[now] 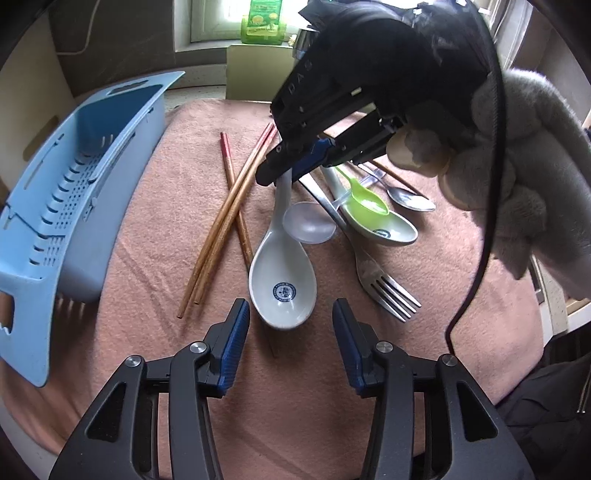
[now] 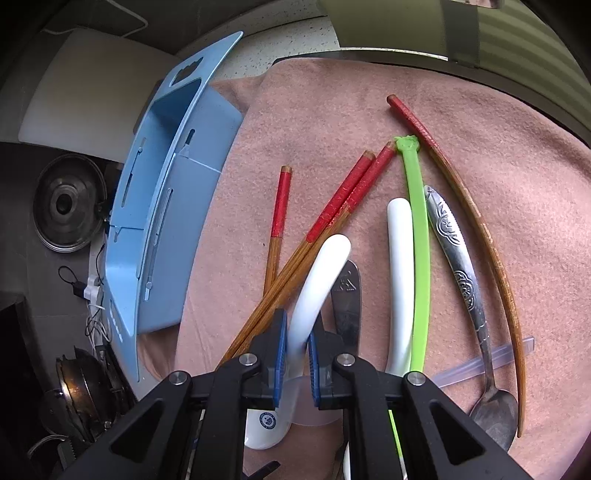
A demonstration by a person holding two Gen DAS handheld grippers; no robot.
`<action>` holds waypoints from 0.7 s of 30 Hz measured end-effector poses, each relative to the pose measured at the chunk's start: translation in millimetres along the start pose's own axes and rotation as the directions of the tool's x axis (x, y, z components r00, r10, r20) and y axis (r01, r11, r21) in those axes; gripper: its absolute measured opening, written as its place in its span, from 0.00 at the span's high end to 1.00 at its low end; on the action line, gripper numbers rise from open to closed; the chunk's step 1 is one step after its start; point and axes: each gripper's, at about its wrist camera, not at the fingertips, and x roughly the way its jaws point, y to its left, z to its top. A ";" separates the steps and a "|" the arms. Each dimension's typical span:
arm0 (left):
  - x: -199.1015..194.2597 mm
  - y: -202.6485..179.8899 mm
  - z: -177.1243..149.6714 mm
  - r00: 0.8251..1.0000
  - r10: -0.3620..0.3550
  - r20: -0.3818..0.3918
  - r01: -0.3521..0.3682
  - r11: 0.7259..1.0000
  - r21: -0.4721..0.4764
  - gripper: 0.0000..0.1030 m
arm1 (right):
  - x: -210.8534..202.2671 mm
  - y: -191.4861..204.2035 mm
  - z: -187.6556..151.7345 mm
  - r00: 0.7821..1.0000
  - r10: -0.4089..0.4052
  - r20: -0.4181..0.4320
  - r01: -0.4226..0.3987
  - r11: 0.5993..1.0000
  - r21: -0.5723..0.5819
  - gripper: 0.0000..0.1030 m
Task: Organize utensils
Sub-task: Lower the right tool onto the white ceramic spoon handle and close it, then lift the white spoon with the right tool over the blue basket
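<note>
The left tongs [image 1: 290,334] hang with their blue pads [image 1: 233,343] parted and nothing between them, pointing down at the pink cloth [image 1: 155,258] that covers the table. Just ahead of their tips lies the bowl of a white ceramic spoon [image 1: 282,280], a blue crest printed inside it. The bowl is clear of both pads.

Further along that spoon, the right tongs [image 2: 295,350] are closed on its white handle, blue pads pressing it from either side, as both wrist views show. A hand in a grey fleece glove [image 1: 517,177] carries these tongs, and a black cable [image 1: 480,258] trails down from them.

A clear plastic spoon [image 1: 308,223] rests against the white spoon's neck, just right of it. Left of the right tongs, three red-tipped chopsticks [image 1: 221,236] lie crossed on the cloth; a fourth chopstick [image 2: 469,229] lies off to their right. Right of the held spoon are a steel fork [image 1: 384,284], a second white ceramic spoon [image 1: 391,227] with a green plastic spoon [image 1: 364,201] lying across its bowl, and beyond these a metal spoon with a patterned handle [image 2: 454,254].

Well to the left of both tongs, a blue slotted basket [image 1: 62,192] stands at the cloth's edge with no utensils visible inside. Beyond the cloth, a green bottle [image 1: 262,20] stands at a window.
</note>
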 end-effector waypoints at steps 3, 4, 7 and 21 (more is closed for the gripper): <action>2.8 -6.5 -1.3 0.999 0.030 0.012 -0.030 0.999 0.031 0.56 | -0.4 -0.4 0.3 1.000 0.004 -0.003 -0.004 1.000 -0.001 0.90; 4.8 -9.5 -1.3 0.999 0.047 0.017 -0.047 0.998 0.044 0.56 | -0.6 -0.9 0.4 1.000 0.004 -0.004 -0.004 1.000 0.000 0.90; 12.3 -12.4 -2.0 0.997 0.073 0.016 -0.074 0.996 0.057 0.57 | -0.5 -1.3 0.7 1.000 0.003 -0.008 -0.003 1.000 -0.001 0.90; 0.0 -7.4 -2.7 0.996 0.071 0.048 -0.073 0.997 0.030 0.63 | -11.5 4.5 -2.8 1.000 0.013 -0.001 -0.013 1.000 -0.021 0.90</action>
